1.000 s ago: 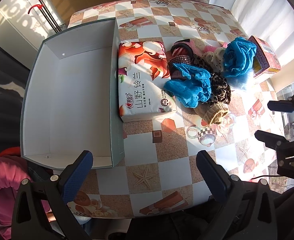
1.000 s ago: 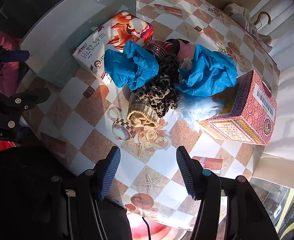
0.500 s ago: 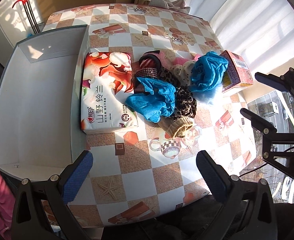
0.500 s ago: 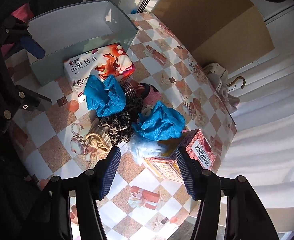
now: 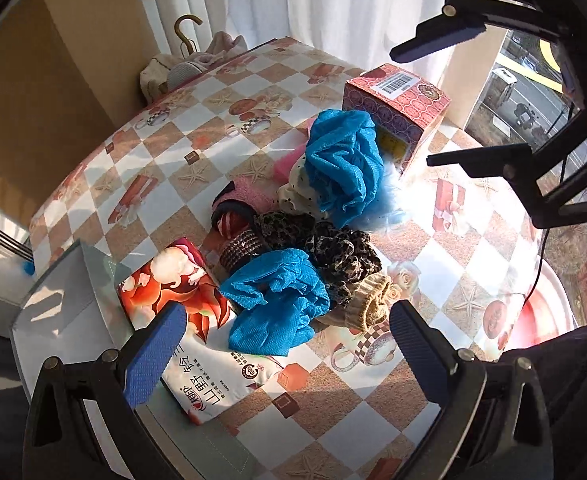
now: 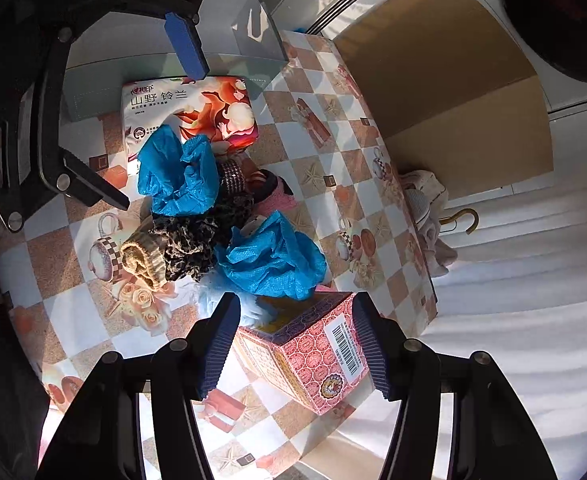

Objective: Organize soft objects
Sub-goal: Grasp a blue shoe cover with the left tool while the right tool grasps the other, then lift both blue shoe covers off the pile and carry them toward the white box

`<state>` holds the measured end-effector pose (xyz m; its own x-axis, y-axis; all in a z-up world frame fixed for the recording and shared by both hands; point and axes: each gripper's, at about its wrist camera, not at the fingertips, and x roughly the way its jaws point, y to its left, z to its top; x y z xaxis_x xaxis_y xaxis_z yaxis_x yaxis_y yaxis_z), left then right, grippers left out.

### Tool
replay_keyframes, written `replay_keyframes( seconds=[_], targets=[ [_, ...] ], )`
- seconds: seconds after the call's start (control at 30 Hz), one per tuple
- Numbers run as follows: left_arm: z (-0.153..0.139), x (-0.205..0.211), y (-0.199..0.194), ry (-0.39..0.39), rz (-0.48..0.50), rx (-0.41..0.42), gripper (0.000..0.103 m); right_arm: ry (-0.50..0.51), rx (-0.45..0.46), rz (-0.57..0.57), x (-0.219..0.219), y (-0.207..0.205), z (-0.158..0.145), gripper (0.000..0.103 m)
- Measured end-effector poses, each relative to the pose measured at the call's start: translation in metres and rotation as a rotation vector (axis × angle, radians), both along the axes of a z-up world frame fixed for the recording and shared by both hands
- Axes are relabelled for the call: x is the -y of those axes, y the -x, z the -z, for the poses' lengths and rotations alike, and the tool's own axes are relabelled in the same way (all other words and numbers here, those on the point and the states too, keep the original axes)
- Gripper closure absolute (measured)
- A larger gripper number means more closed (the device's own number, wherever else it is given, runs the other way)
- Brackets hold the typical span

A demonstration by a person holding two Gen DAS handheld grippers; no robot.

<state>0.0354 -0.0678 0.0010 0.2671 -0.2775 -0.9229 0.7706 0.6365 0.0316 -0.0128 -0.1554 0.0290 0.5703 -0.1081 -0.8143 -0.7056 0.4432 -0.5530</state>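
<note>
A heap of soft things lies mid-table: two crumpled blue cloths point(image 5: 281, 304) point(image 5: 345, 164), a leopard-print scrunchie point(image 5: 333, 252), a beige knit piece point(image 5: 369, 304) and pink items point(image 5: 245, 196). A soft tissue pack point(image 5: 213, 372) lies beside an open grey box point(image 5: 73, 292). My left gripper point(image 5: 287, 350) hovers open over the nearer blue cloth and the pack, holding nothing. My right gripper point(image 6: 295, 344) is open too, above the red patterned carton point(image 6: 313, 360), which shows between its fingers; I cannot tell if they touch it. The heap point(image 6: 197, 236) lies beyond it.
The carton point(image 5: 397, 116) stands at the heap's far right, near the table edge. A cloth bag with a hooked umbrella handle point(image 5: 189, 60) sits at the far table edge by white curtains. A cardboard sheet point(image 6: 453, 80) leans behind the table. The checked tablecloth point(image 5: 373, 392) lies bare near me.
Both hands have rolled and the views swung round. My left gripper moved across from the grey box toward the heap. My right gripper now frames the red carton. Nothing was grasped.
</note>
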Motion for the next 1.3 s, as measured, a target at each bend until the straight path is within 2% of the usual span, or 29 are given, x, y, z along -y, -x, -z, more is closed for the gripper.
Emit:
replay_keyframes(
  seconds=[0.07,0.13,0.17,0.4,0.63,0.67,0.7,0.73,0.77,0.8,0.9,0.93,1.13,1.3],
  targets=[
    [0.008,0.003,-0.006,0.0,0.034,-0.004,0.003,0.006,0.0,-0.013,-0.002,-0.002,0.002,0.042],
    [0.013,0.006,-0.01,-0.004,0.059,0.013,0.004,0.003,0.012,-0.023,-0.004,-0.003,0.003,0.027],
    [0.015,0.007,-0.012,-0.002,0.073,0.018,0.004,-0.003,0.02,-0.03,-0.005,-0.002,0.002,0.026],
    [0.027,0.02,-0.018,-0.019,0.243,0.039,0.004,-0.003,-0.029,-0.066,-0.015,-0.015,0.013,0.026],
    [0.053,0.026,-0.037,-0.019,0.268,-0.071,0.004,-0.003,-0.113,-0.047,-0.013,-0.045,0.031,0.026],
    [0.055,0.026,-0.039,-0.009,0.264,-0.09,0.006,-0.003,-0.132,-0.046,-0.013,-0.049,0.035,0.026],
    [0.057,0.027,-0.041,-0.004,0.262,-0.114,0.017,-0.002,-0.161,-0.041,-0.013,-0.054,0.04,0.026],
    [0.061,0.028,-0.044,-0.006,0.26,-0.154,0.039,-0.003,-0.199,-0.034,-0.013,-0.058,0.046,0.031],
    [0.066,0.029,-0.047,-0.016,0.253,-0.199,0.053,-0.016,-0.256,-0.025,-0.012,-0.062,0.05,0.045],
    [0.07,0.028,-0.05,-0.025,0.239,-0.239,0.071,-0.038,-0.326,-0.01,-0.012,-0.066,0.052,0.084],
    [0.061,0.019,-0.051,0.032,0.194,-0.276,0.084,-0.094,-0.354,0.012,-0.013,-0.067,0.041,0.088],
    [0.054,0.015,-0.05,0.063,0.173,-0.284,0.085,-0.125,-0.358,0.024,-0.013,-0.065,0.034,0.094],
    [0.008,-0.017,-0.037,0.284,-0.016,-0.327,0.086,-0.315,-0.328,0.174,0.002,-0.046,-0.007,0.094],
    [0.003,-0.029,-0.009,0.319,-0.102,-0.356,0.086,-0.405,-0.33,0.317,0.02,-0.018,-0.016,0.094]
  ],
)
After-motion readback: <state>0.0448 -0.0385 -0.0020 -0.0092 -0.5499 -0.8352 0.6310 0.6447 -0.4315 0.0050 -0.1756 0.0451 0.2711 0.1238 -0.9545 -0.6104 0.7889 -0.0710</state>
